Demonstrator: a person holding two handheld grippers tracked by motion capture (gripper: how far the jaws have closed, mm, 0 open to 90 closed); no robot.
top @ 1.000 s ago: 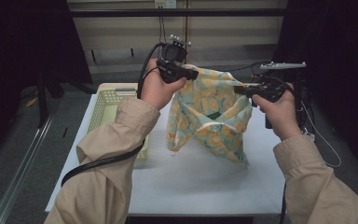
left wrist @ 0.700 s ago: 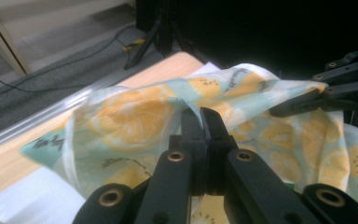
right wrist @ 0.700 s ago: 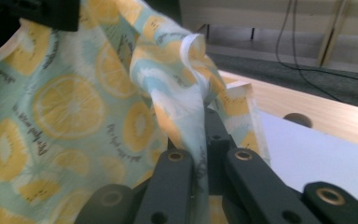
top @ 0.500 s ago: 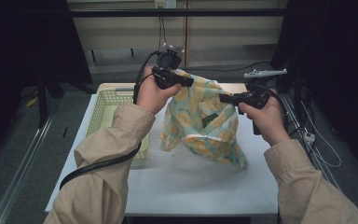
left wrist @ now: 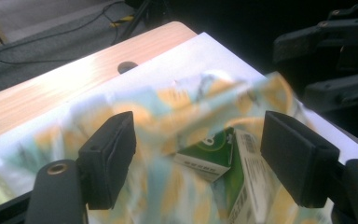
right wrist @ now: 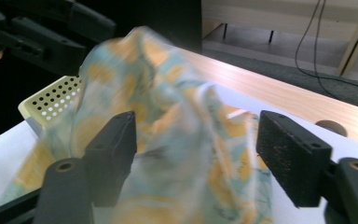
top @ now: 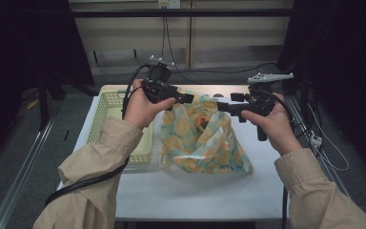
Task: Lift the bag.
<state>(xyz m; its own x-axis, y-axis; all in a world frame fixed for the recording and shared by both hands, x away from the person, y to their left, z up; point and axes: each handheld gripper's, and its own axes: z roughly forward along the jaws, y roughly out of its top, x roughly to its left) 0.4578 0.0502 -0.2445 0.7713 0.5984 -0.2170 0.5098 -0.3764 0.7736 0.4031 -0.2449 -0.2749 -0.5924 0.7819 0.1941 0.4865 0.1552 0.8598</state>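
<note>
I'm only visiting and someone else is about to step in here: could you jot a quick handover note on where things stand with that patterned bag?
Left claw: jaws have just been opening, pads clear of the bag, nothing gripped.
Right claw: jaws have also just been opening, nothing gripped.
Patterned plastic bag: sagging on the white table between the two claws, its mouth up near them. A green carton shows inside it.
Perforated basket: on the table beside the bag, on the left hand's side.
Done: carton is in the bag, bag let go.
Left: probably tidying or moving the bag; I can't tell which.
</note>
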